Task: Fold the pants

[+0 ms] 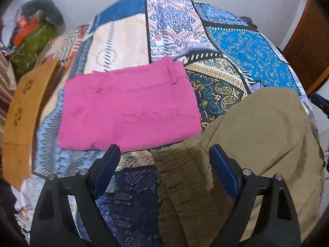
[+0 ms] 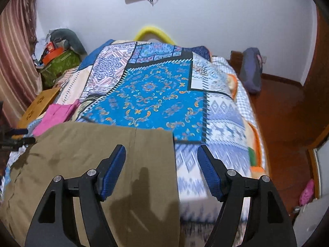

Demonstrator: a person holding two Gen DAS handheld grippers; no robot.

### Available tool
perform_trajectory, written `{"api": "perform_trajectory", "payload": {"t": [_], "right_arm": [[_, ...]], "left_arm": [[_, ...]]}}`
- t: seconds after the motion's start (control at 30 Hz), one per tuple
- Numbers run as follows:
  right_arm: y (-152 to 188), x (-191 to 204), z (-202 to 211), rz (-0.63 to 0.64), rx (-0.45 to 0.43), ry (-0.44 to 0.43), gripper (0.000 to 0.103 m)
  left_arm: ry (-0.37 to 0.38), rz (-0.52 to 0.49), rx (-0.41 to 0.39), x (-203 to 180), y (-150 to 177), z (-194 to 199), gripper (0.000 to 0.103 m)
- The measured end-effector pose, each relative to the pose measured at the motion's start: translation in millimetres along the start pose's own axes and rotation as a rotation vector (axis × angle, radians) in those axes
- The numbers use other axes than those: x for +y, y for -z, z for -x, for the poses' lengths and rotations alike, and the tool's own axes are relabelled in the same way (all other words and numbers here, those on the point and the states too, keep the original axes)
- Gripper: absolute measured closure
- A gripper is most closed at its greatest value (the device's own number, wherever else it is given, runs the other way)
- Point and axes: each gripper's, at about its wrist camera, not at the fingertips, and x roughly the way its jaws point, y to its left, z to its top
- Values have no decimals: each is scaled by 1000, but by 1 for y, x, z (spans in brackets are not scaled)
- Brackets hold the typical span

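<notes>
Khaki pants [image 1: 261, 140] lie on the patterned bedspread [image 1: 246, 47], their gathered waistband [image 1: 185, 177] toward the near edge. My left gripper [image 1: 164, 154] is open and empty, hovering over the waistband end. In the right wrist view the khaki pants [image 2: 88, 154] spread across the near left of the bed. My right gripper [image 2: 161, 154] is open and empty above the pants' right edge. A folded pink garment [image 1: 127, 107] lies on the bed beyond the left gripper; it also shows in the right wrist view [image 2: 55, 115].
A wooden board [image 1: 20, 111] stands at the bed's left side, with clutter and a green bag [image 2: 59, 65] behind it. A curtain [image 2: 16, 61] hangs at left. A dark bag [image 2: 251, 70] sits on the wooden floor [image 2: 287, 123] at right.
</notes>
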Motion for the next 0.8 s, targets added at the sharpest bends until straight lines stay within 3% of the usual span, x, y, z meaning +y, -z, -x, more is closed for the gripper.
{"api": "perform_trajectory", "payload": {"t": [0.17, 0.27, 0.33, 0.4, 0.6, 0.8], "right_arm": [[-3, -5, -35, 5, 67, -34, 36], [0, 2, -52, 40, 108, -54, 52], [0, 7, -52, 69, 98, -54, 64], [-1, 9, -54, 82, 100, -3, 83], [2, 8, -48, 91, 83, 38, 98], [-4, 19, -45, 155, 52, 124, 101]], "left_arm": [[58, 22, 13, 0, 0, -11, 14], [104, 36, 22, 1, 0, -18, 23], [166, 58, 35, 3, 0, -21, 39], [159, 64, 26, 1, -1, -21, 40], [104, 28, -1, -4, 0, -12, 46], [21, -39, -20, -4, 0, -4, 50]]}}
